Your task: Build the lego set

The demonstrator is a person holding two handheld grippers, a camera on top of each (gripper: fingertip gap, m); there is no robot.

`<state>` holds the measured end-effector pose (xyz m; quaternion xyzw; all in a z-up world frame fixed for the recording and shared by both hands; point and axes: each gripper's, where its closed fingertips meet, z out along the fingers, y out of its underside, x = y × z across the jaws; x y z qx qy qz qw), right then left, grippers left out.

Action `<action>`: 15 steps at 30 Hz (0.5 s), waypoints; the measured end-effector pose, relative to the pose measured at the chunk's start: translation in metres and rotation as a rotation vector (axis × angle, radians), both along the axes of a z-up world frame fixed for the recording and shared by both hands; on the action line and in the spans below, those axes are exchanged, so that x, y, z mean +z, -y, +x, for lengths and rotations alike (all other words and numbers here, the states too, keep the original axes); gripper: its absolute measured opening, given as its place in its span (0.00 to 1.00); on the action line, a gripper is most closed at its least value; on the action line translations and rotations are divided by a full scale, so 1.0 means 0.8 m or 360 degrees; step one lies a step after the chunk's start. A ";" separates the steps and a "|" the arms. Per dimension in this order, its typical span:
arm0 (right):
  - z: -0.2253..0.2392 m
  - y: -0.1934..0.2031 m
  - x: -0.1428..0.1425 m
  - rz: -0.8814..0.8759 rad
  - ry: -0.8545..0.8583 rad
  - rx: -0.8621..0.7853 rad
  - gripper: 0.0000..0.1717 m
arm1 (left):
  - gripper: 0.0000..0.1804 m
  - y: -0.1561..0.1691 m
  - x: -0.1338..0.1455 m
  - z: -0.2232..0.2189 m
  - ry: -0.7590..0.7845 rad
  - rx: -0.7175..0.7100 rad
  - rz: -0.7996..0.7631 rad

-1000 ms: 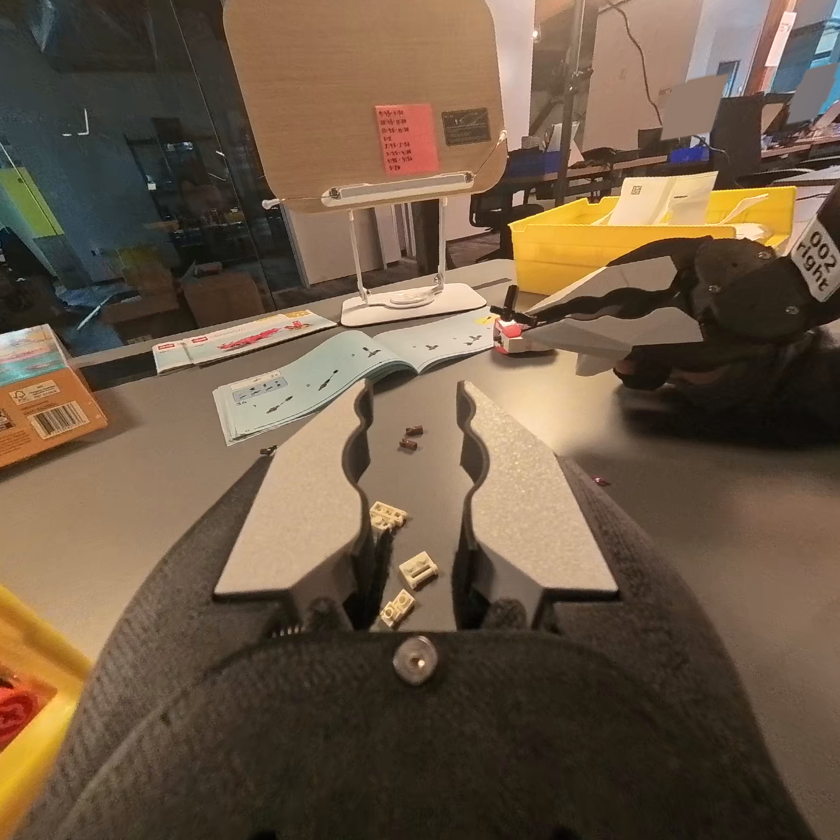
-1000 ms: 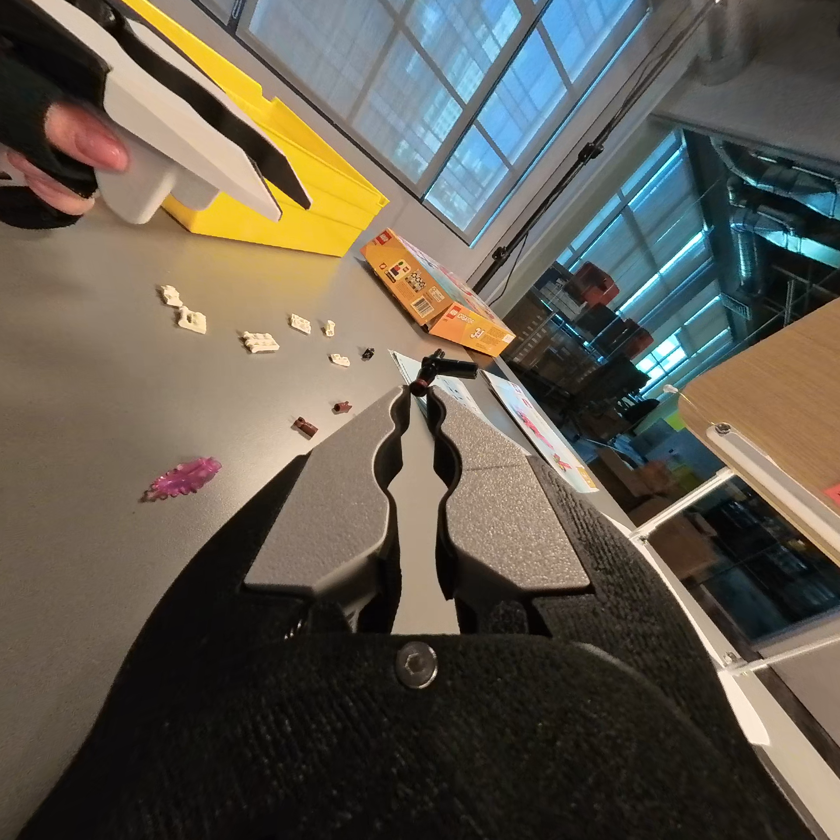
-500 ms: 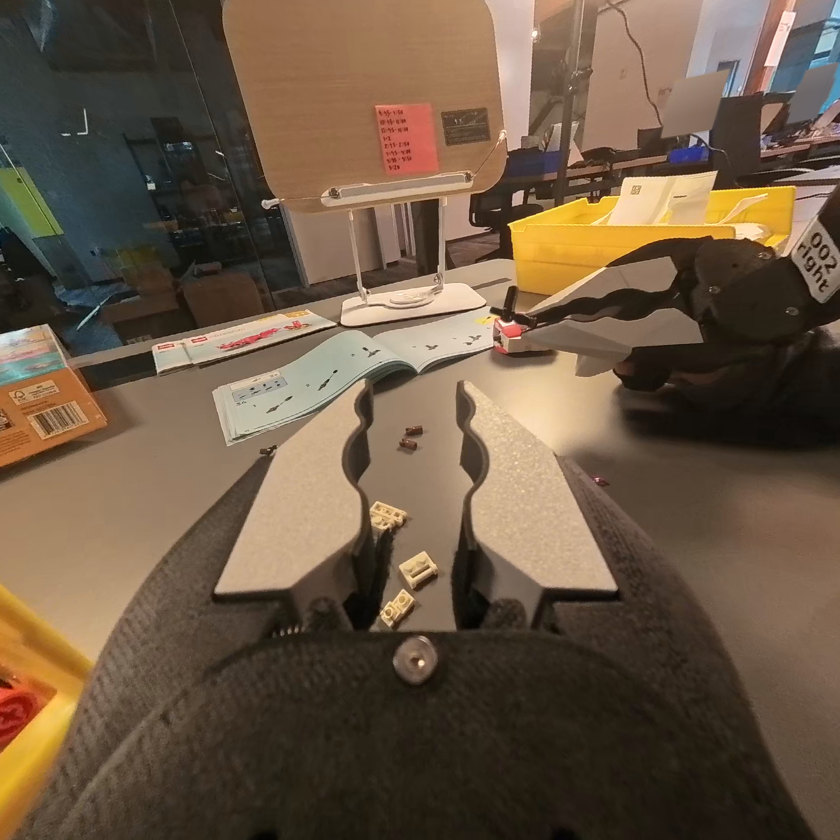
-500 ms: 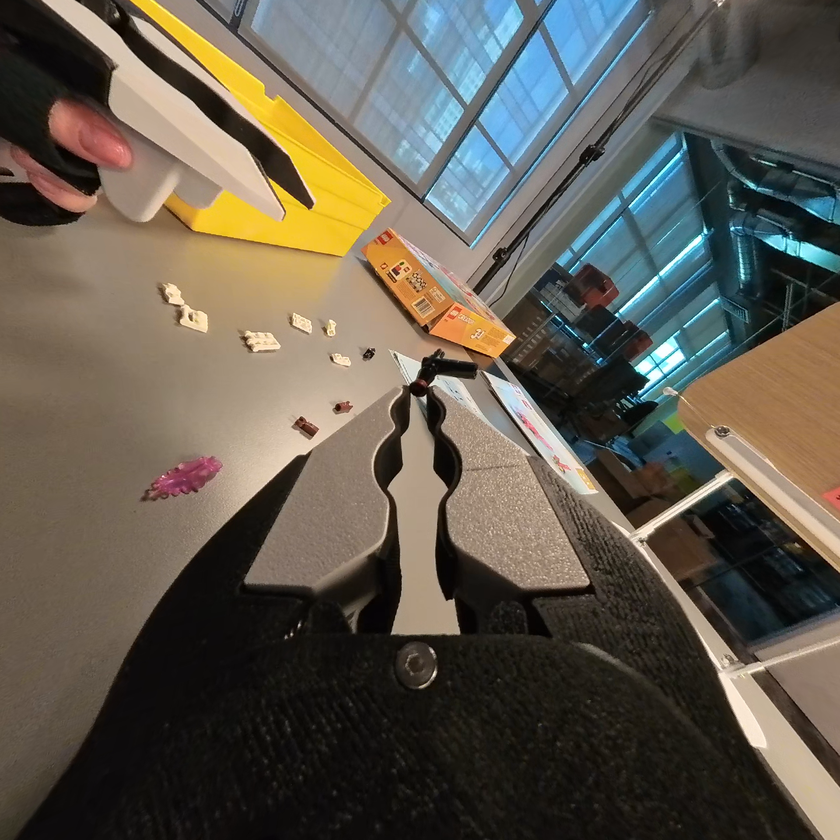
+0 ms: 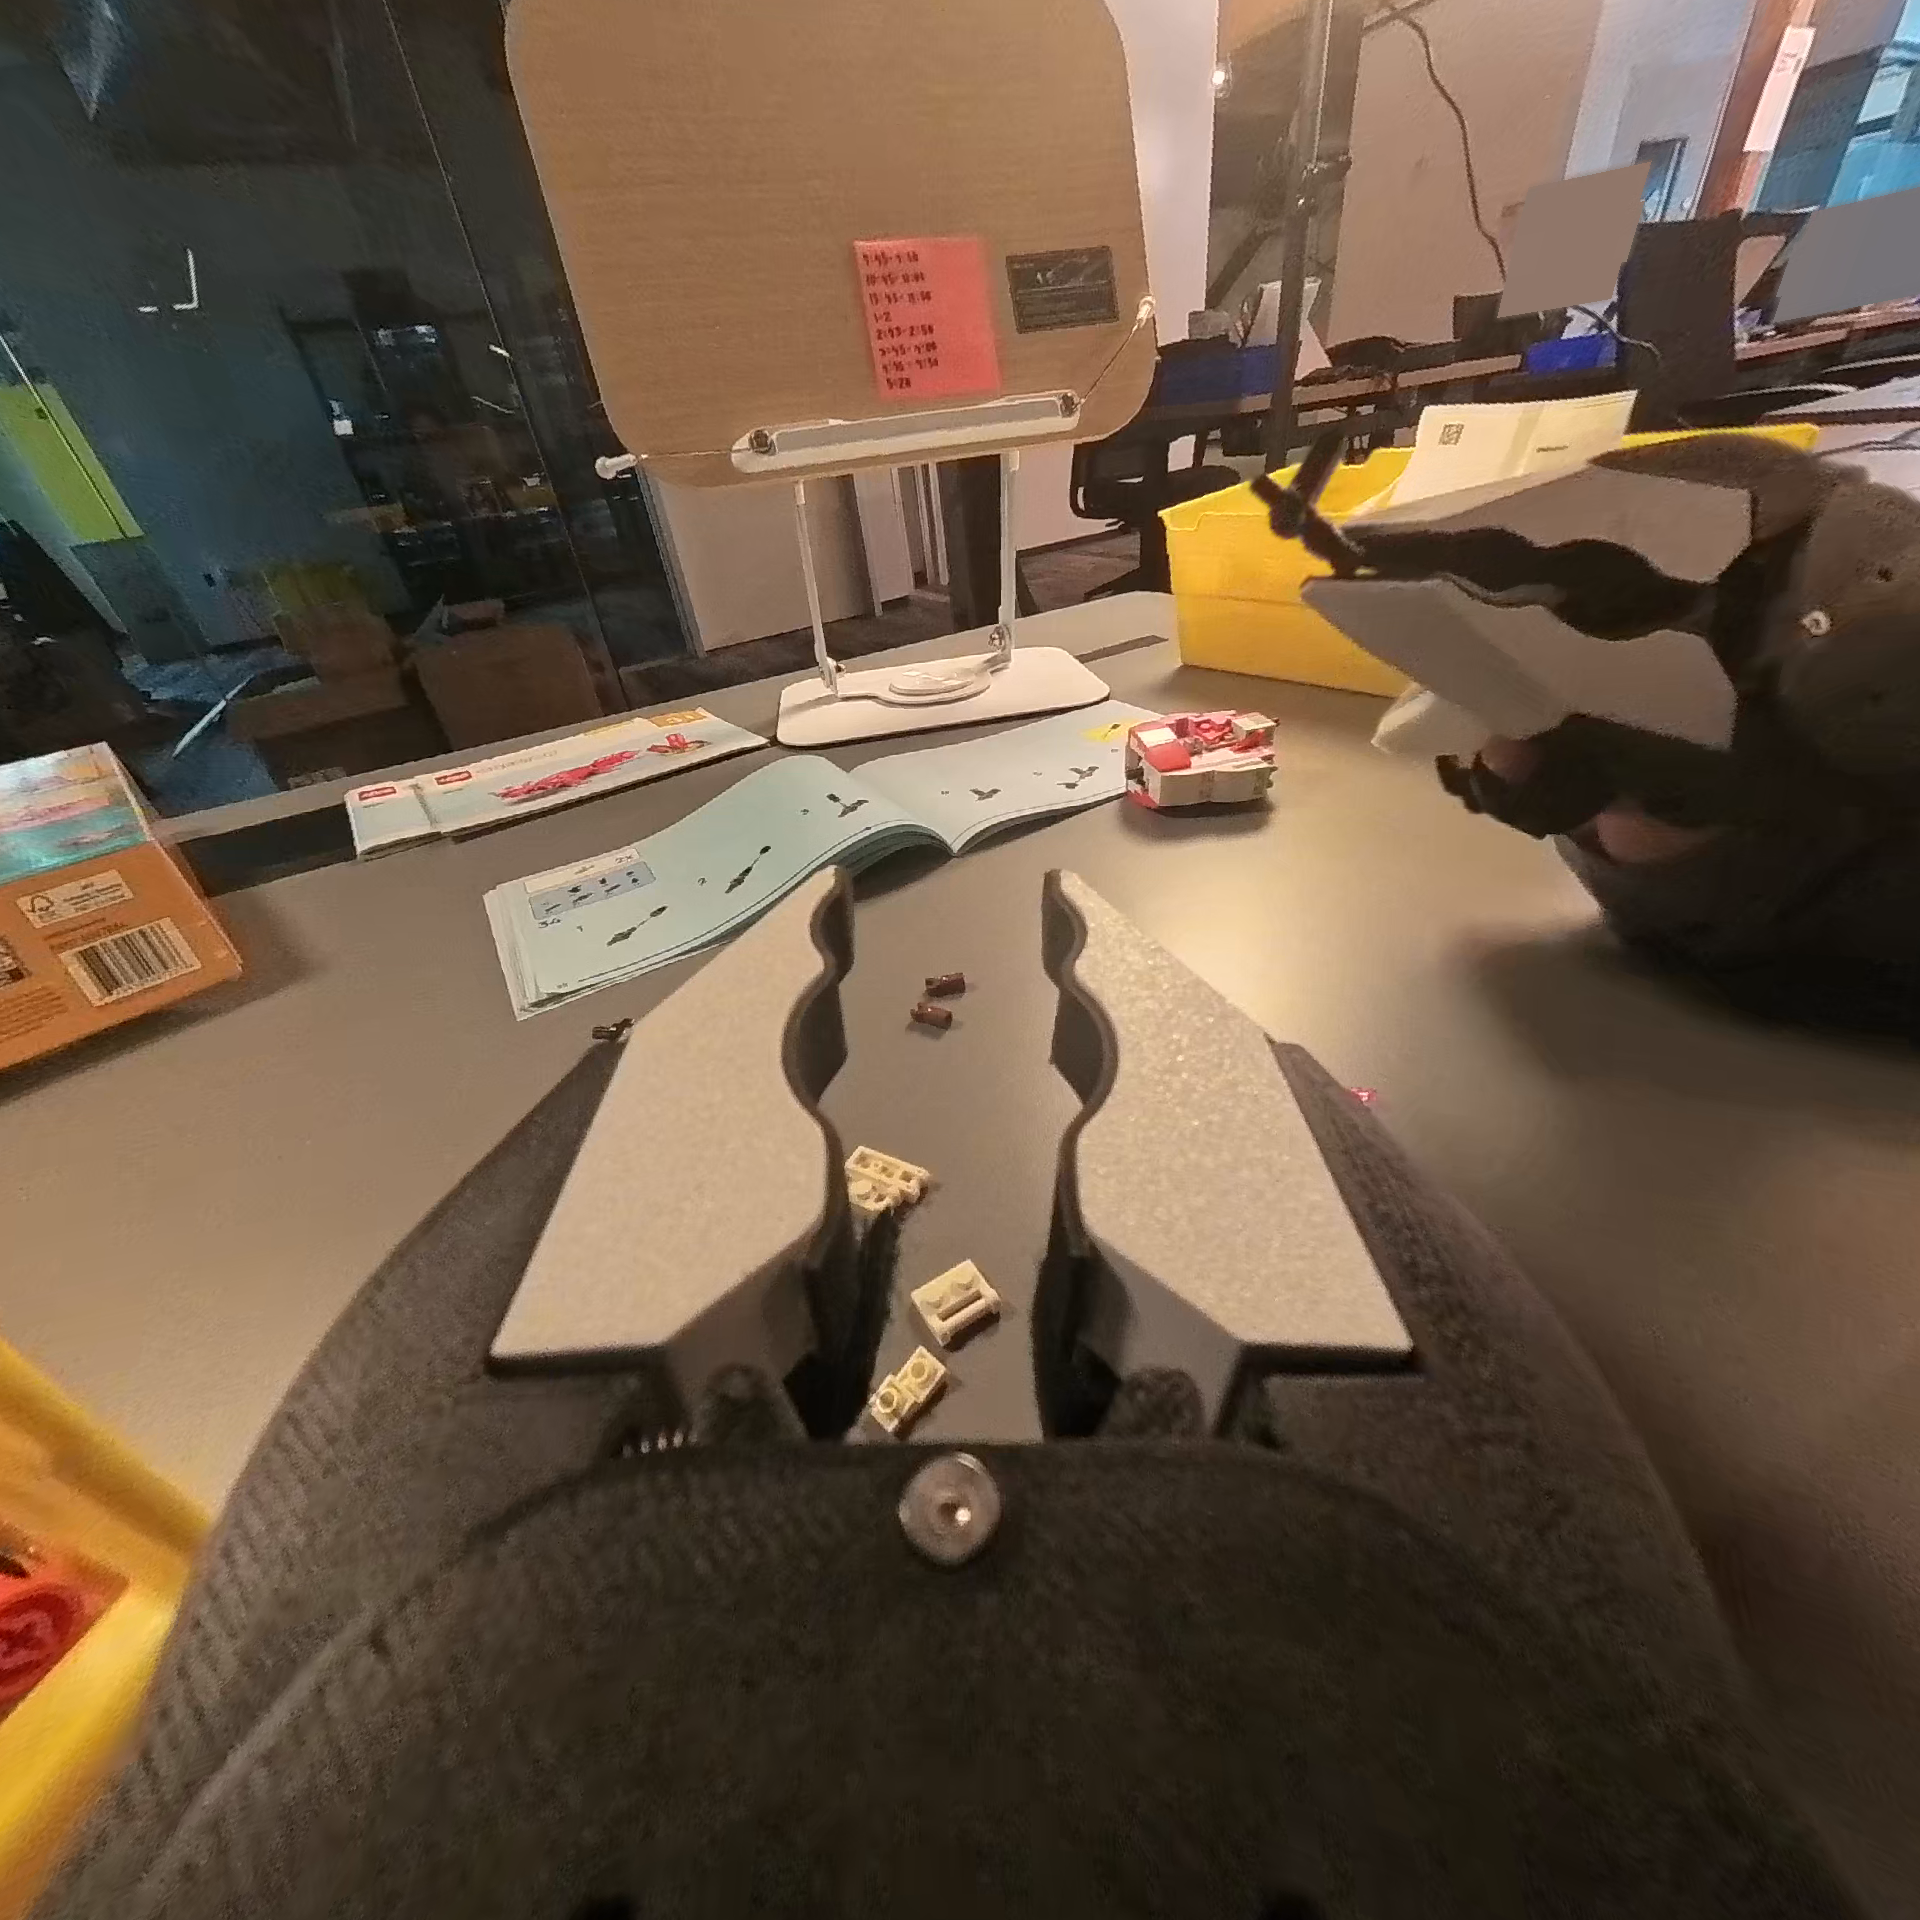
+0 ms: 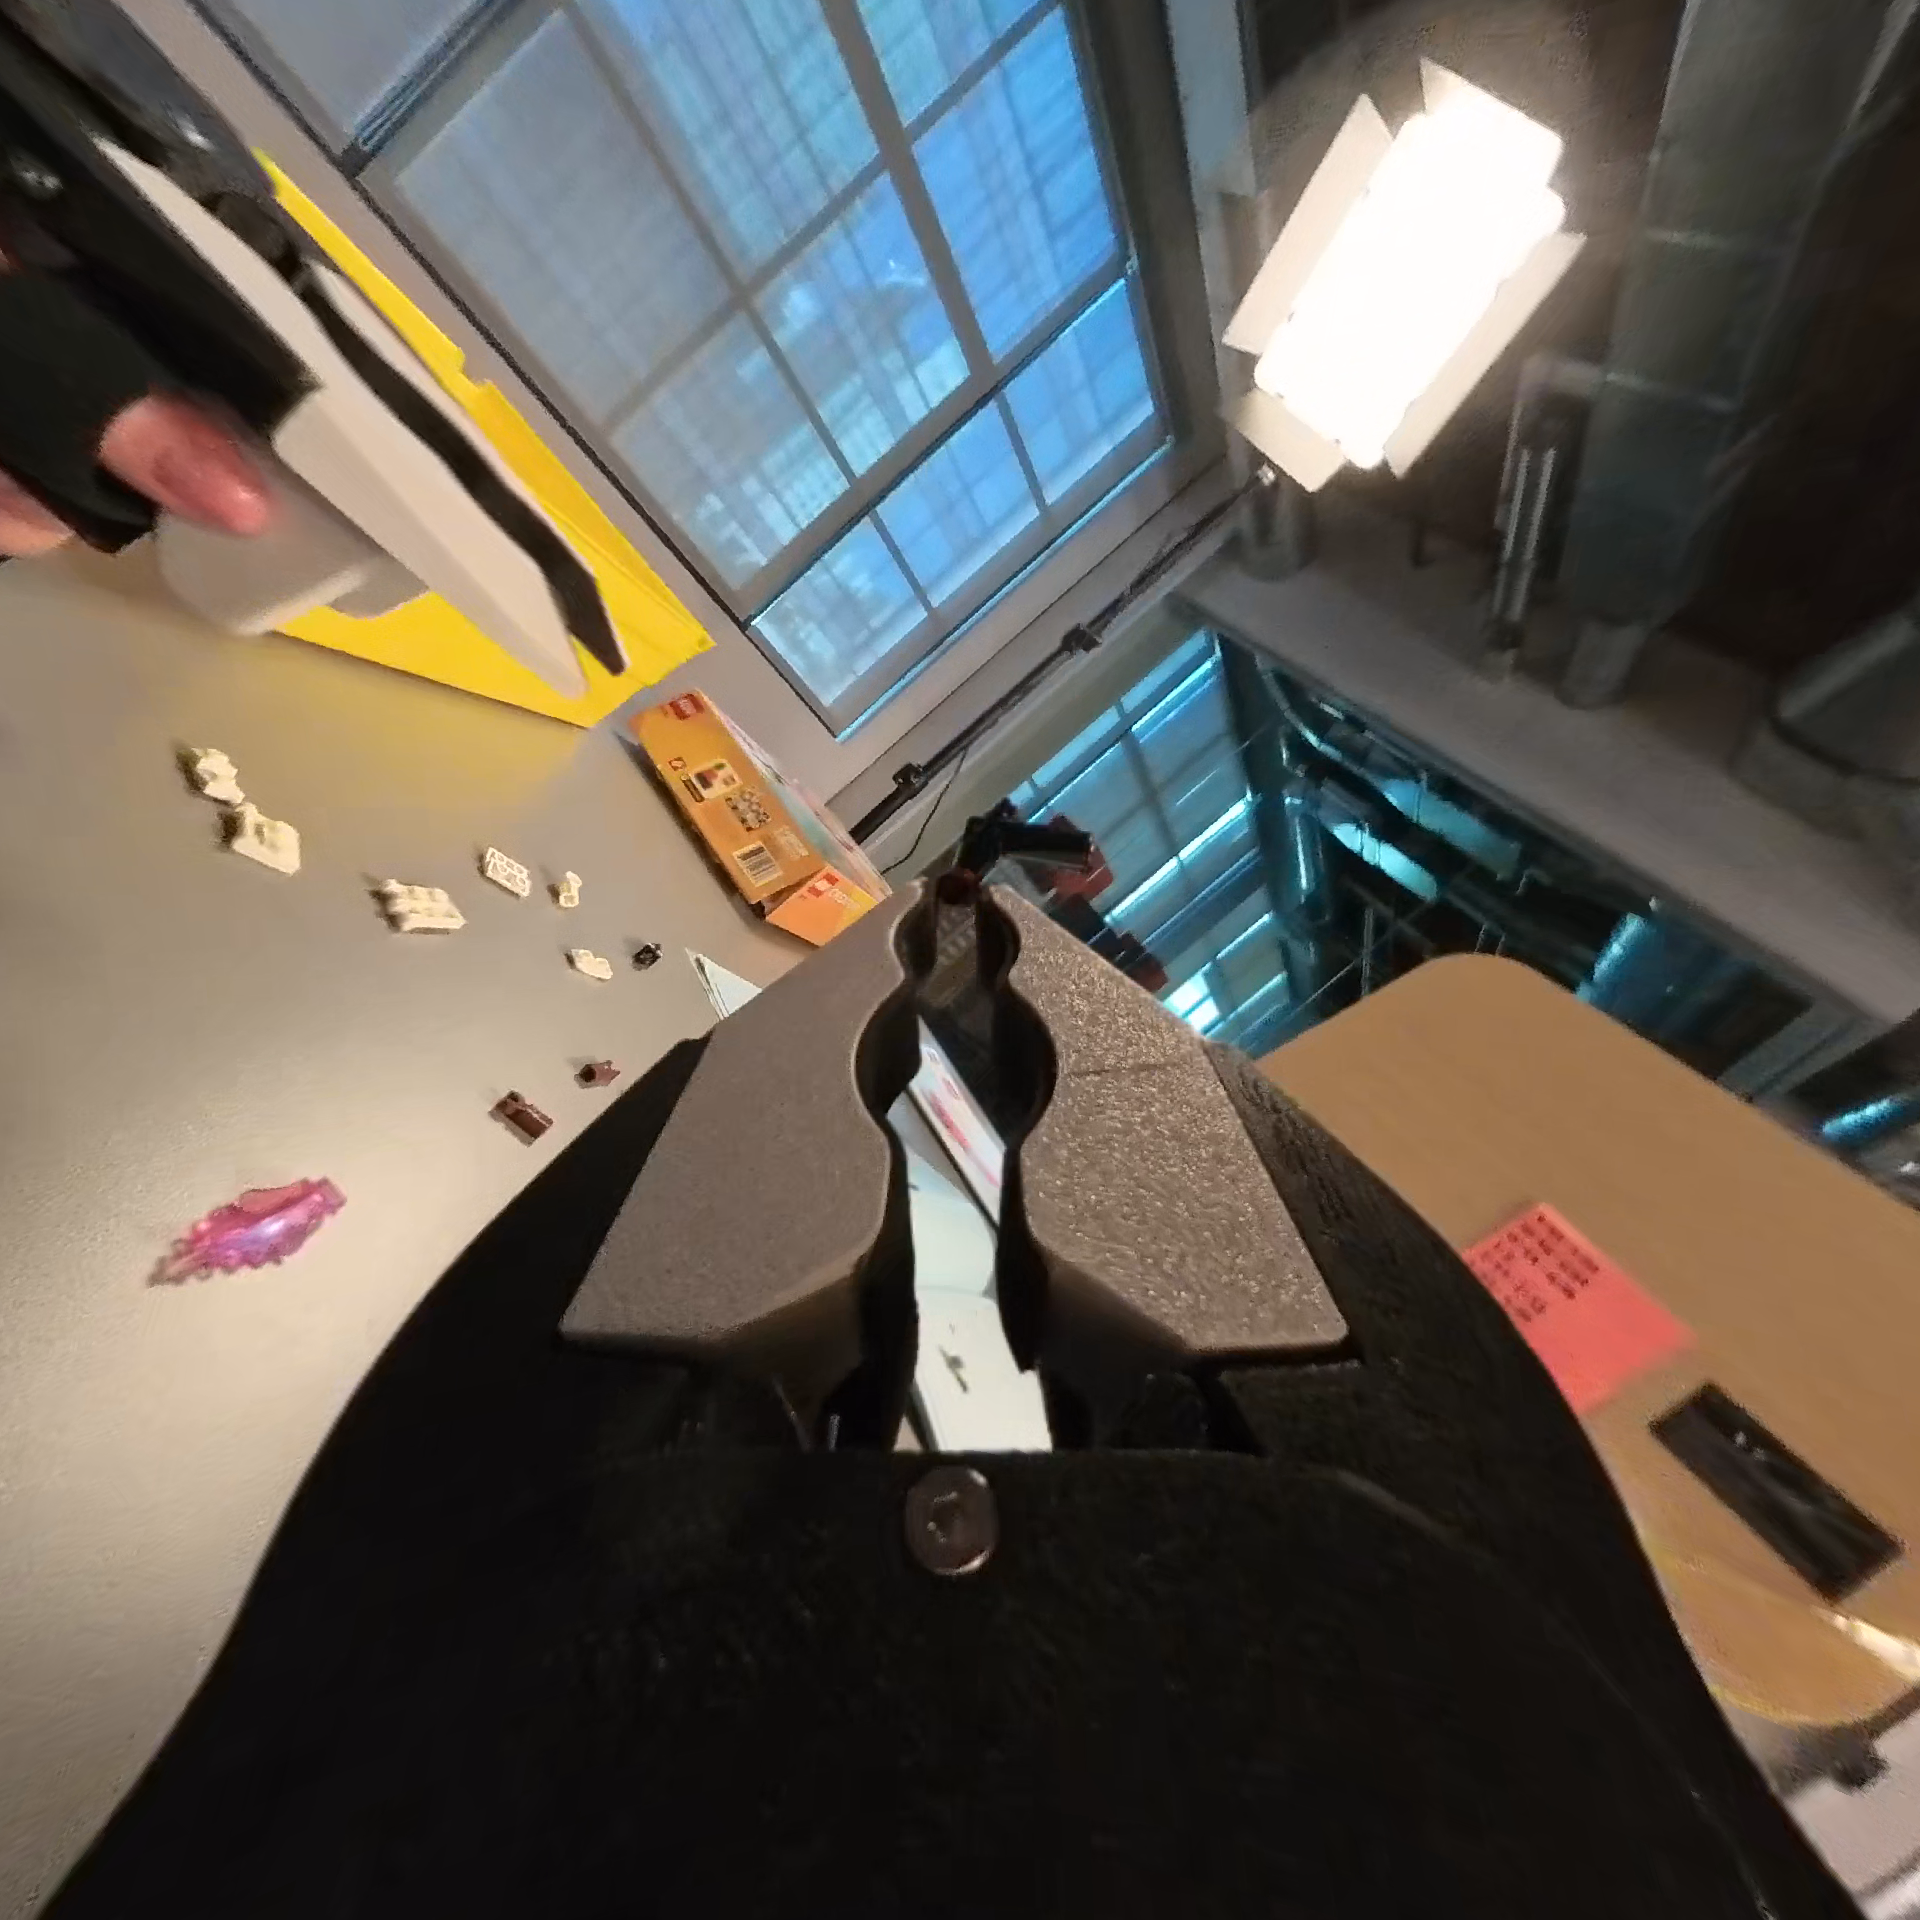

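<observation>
Right gripper (image 6: 961, 899) pinching black rod (image 6: 1023, 842); left gripper (image 5: 945, 894) agape above brown bits (image 5: 935, 1000). Best kept pinched firmly.

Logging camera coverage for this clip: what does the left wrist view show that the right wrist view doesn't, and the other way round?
Only the left wrist view: the red and white brick model on the table, beside the open booklet, and the open left gripper above two small brown pieces.

Only the right wrist view: the purple piece, the windows and the ceiling lamp.

Both: the right gripper shut on a thin black piece, cream bricks, the orange box, the wooden stand.
</observation>
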<state>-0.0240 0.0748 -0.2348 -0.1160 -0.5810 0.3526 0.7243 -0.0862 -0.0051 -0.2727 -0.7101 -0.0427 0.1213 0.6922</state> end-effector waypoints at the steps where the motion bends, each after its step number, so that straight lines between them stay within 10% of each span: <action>1: 0.001 0.005 -0.001 0.0040 -0.0004 0.0005 0.03 | 0.20 0.000 0.000 0.000 0.0001 0.0000 -0.0001; 15: 0.006 0.027 -0.001 0.0207 -0.0067 0.0008 0.03 | 0.19 0.000 0.000 0.000 0.0003 -0.0001 -0.0002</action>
